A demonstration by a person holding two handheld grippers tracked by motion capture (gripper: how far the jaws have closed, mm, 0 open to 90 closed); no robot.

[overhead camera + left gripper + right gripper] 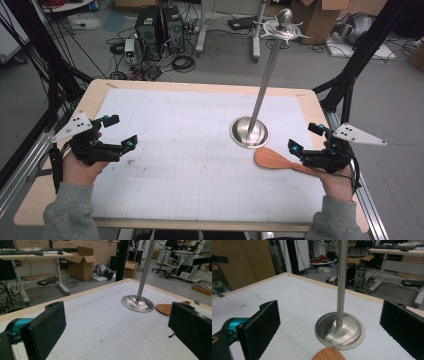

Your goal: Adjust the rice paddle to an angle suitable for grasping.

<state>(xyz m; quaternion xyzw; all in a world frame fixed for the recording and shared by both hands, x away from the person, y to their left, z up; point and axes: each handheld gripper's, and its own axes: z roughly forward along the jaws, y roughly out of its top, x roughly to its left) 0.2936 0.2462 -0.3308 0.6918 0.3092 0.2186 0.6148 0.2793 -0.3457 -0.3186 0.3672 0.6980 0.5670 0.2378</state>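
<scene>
Wooden spatula (280, 161) lies flat at lower right of the high view, its blade just beside the round base of the metal stand (249, 132), its handle running under the right gripper (306, 138). That gripper's jaws are spread wide and grasp nothing; in the right gripper view the spatula blade (328, 354) sits low between them, untouched. The left gripper (122, 131) hovers at left of the frame over the white mat (190, 165), jaws likewise released and empty.
</scene>
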